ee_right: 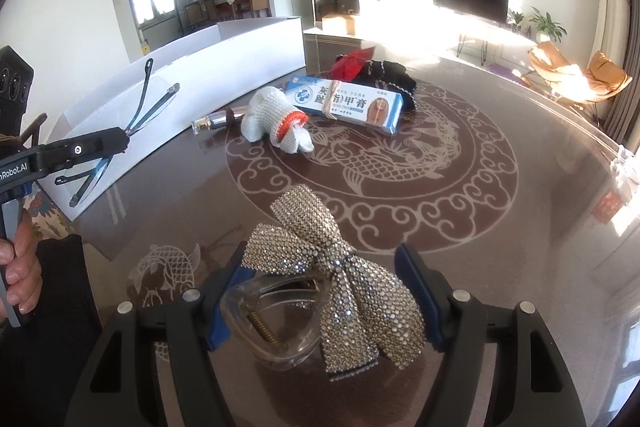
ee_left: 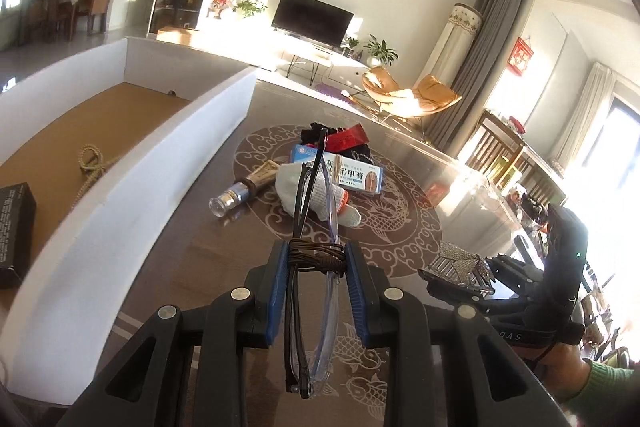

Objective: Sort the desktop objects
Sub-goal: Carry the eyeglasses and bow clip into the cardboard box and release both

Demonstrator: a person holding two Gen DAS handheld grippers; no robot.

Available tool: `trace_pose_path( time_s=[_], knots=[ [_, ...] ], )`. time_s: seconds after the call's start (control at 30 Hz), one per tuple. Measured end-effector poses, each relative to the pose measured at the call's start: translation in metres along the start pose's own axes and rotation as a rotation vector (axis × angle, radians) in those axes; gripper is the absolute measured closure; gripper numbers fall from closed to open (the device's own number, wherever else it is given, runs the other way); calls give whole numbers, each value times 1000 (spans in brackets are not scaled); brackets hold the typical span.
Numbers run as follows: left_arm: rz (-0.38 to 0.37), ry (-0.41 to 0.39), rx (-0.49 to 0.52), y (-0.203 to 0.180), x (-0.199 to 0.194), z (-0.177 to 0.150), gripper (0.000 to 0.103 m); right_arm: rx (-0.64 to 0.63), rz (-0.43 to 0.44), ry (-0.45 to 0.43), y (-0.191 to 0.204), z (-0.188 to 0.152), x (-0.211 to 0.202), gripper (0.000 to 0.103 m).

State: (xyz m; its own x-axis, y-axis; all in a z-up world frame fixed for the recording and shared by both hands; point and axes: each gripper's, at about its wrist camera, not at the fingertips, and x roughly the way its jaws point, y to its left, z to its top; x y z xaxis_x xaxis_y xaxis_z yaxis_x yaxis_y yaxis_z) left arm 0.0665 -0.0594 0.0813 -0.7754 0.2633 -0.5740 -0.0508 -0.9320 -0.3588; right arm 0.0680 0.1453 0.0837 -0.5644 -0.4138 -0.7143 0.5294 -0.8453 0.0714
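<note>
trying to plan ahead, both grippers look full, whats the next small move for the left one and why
Probably carry the left gripper, shut on the folded glasses, leftward over the white box wall and release inside. The glasses are already lifted clear of the table, and the box already holds a cord.

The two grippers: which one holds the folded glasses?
The left gripper is shut on the folded glasses, bound with brown cord. The right gripper instead grips a rhinestone bow hair clip.

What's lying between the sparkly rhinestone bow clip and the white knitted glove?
Nothing: in the right wrist view, only bare patterned brown tabletop separates the rhinestone bow clip from the white knitted glove.
</note>
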Motion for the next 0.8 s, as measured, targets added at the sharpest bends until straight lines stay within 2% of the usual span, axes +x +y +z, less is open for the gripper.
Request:
trace_pose_path(
  time_s=[0.13,0.2,0.3,0.43,0.57,0.7,0.73,0.77,0.8],
  knots=[
    [89,-59,-89,53,-45,37,75,-46,101,-52,44,45,2,31],
    [165,-70,-125,88,-60,56,75,-87,161,-85,77,73,8,31],
    [285,-36,-147,142,-68,81,75,-150,264,-120,134,112,19,31],
    [426,67,-183,207,-57,97,75,-272,361,-122,217,153,50,31],
    [478,178,-202,247,-35,96,75,-372,407,-10,282,169,101,31],
    [501,282,-210,264,-13,91,71,-439,385,105,313,166,143,31],
    [515,301,-218,267,-9,90,68,-442,385,137,316,165,151,26],
    [528,310,-227,270,-7,88,56,-441,386,163,318,165,157,20],
    [531,302,-232,272,-7,87,49,-437,385,176,318,165,161,6]
  ],
)
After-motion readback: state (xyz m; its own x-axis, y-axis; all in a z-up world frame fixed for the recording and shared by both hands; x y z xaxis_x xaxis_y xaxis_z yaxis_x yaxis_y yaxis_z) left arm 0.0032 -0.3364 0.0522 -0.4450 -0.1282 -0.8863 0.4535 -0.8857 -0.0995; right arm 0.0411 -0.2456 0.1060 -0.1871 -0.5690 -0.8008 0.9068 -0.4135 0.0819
